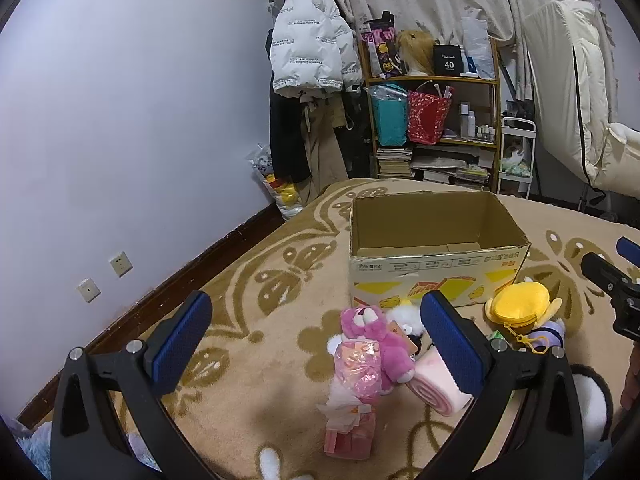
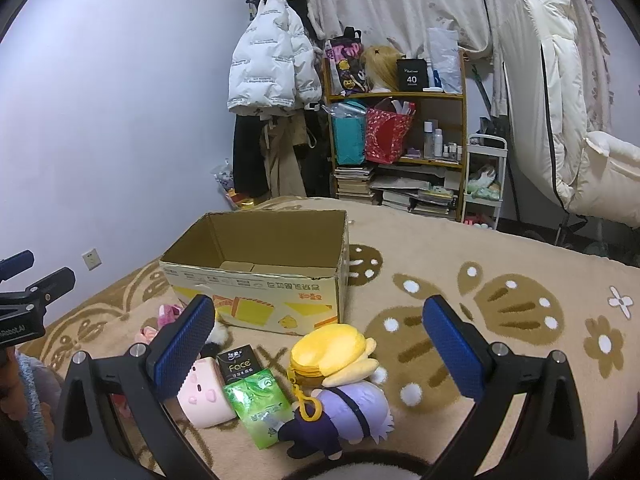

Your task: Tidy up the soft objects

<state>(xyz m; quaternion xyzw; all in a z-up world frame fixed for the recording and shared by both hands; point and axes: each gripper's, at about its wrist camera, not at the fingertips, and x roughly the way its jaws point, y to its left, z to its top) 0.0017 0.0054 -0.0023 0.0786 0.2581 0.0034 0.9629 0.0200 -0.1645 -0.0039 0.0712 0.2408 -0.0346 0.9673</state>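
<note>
Cardboard box at 12 o'clock looks empty, all soft toys incl. pink bear and yellow plush on bed; left tool and right tool spread, nothing sorted yet.

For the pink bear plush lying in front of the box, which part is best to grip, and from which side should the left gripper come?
Grip the pink bear plush across its torso, coming from above with the open left gripper. It lies on the blanket with a pink wrapped packet against its lower body, so the upper torso below the head is probably the freest soft part to squeeze.
</note>
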